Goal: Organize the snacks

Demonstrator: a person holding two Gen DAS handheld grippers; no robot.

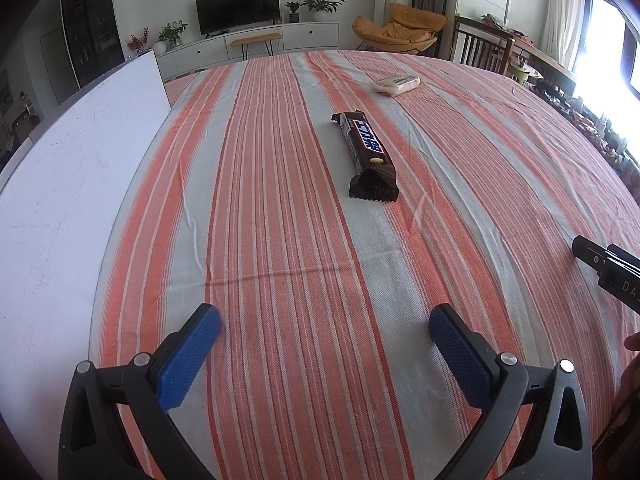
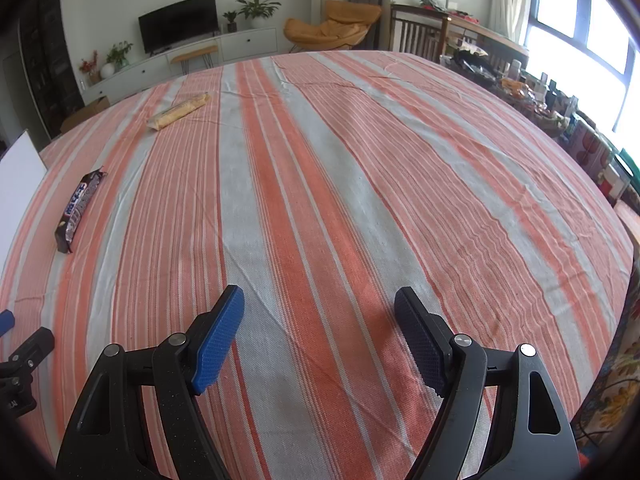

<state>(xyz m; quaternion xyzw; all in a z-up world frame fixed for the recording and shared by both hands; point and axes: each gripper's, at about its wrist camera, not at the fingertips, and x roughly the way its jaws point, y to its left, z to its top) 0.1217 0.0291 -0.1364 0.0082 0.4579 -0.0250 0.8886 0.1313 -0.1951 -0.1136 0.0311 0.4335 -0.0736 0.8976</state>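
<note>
A dark brown chocolate bar (image 1: 366, 156) lies on the striped tablecloth ahead of my left gripper (image 1: 325, 322), which is open and empty, well short of the bar. A pale yellow wrapped snack (image 1: 397, 83) lies farther back. In the right wrist view the chocolate bar (image 2: 80, 205) is at the far left and the yellow snack (image 2: 180, 111) is beyond it. My right gripper (image 2: 320, 304) is open and empty over bare cloth, far from both snacks.
A white board (image 1: 76, 184) lies along the table's left side, also in the right wrist view (image 2: 18, 184). The orange and grey striped tablecloth (image 1: 280, 220) covers the table. Cluttered shelves (image 2: 560, 112) and chairs stand beyond the right edge.
</note>
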